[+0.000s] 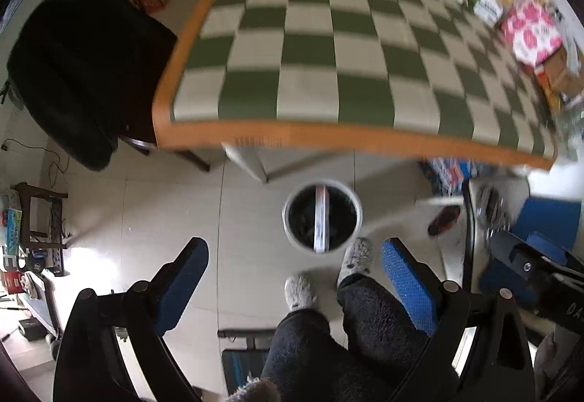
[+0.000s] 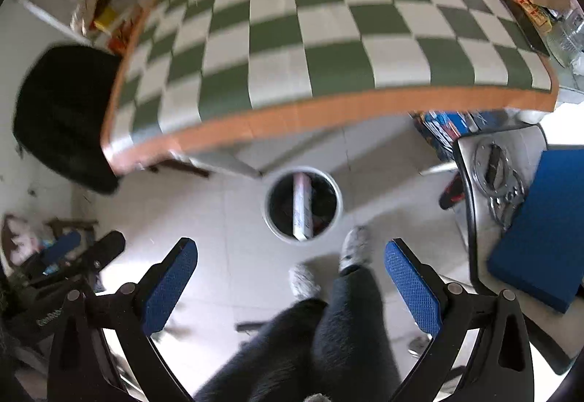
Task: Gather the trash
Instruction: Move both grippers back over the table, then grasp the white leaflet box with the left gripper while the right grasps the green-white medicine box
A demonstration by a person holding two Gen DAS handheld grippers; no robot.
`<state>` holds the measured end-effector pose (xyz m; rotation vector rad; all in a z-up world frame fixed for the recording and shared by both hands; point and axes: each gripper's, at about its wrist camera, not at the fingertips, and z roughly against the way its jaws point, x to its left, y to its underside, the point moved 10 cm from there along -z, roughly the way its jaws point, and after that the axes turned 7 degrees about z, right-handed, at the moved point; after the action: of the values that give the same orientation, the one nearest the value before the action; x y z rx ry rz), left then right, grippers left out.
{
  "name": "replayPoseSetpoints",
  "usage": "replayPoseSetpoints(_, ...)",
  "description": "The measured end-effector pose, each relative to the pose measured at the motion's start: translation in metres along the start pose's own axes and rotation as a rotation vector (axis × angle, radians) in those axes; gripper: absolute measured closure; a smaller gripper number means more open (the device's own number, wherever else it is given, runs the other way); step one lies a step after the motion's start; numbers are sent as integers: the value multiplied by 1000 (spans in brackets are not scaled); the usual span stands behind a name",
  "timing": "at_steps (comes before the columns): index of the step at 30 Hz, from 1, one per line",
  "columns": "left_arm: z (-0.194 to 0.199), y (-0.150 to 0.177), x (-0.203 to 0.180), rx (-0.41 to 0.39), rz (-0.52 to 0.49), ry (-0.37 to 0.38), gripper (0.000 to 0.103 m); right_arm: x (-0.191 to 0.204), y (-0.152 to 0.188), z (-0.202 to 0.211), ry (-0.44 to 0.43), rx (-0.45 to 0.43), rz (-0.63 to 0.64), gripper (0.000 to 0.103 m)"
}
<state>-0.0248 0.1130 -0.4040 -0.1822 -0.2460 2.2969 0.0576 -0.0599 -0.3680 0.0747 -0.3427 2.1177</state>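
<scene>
A round white trash bin (image 1: pixel 292 234) with a dark liner stands on the floor just in front of the table's near edge; it also shows in the right wrist view (image 2: pixel 272 225). A long white wrapper or tube (image 1: pixel 321 219) lies across its mouth, and the right wrist view shows it too (image 2: pixel 302 208). My left gripper (image 1: pixel 295 270) is open and empty, above the floor short of the bin. My right gripper (image 2: pixel 292 270) is open and empty too, beside the left one. The right gripper's fingers (image 1: pixel 529 256) show at the right of the left wrist view.
A table with a green-and-white checked cloth (image 1: pixel 310 37) and orange rim fills the far half. Boxes and packets (image 1: pixel 529 30) lie along its right side. A black chair (image 1: pixel 80 66) stands at the left. A blue box (image 2: pixel 540 230) and metal items sit on a stand at right. The person's legs and slippers (image 1: pixel 354 256) are below.
</scene>
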Motion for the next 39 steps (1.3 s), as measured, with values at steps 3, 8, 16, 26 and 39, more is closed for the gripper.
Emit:
replayPoseSetpoints(3,10,-38,-12,-68,7,-26,6,-13,-42,18,-15,-55,-48,0)
replayPoseSetpoints(8,8,-120,-54,-141,-3,-43,0,-70,-126,34,10,-108,-128,0)
replayPoseSetpoints(16,-42,-261,-143,-147,-15,-124,0,-224,-316,16,111,-135,-296,0)
replayPoseSetpoints(26,-142,-420,-248,-84,-130,-209,0,-349,-524,-46,219,-86,-337,0)
replayPoseSetpoints(39,-195,-468,-296,-55,-402,-265,0,-384,-598,-141,202,75,-324,24)
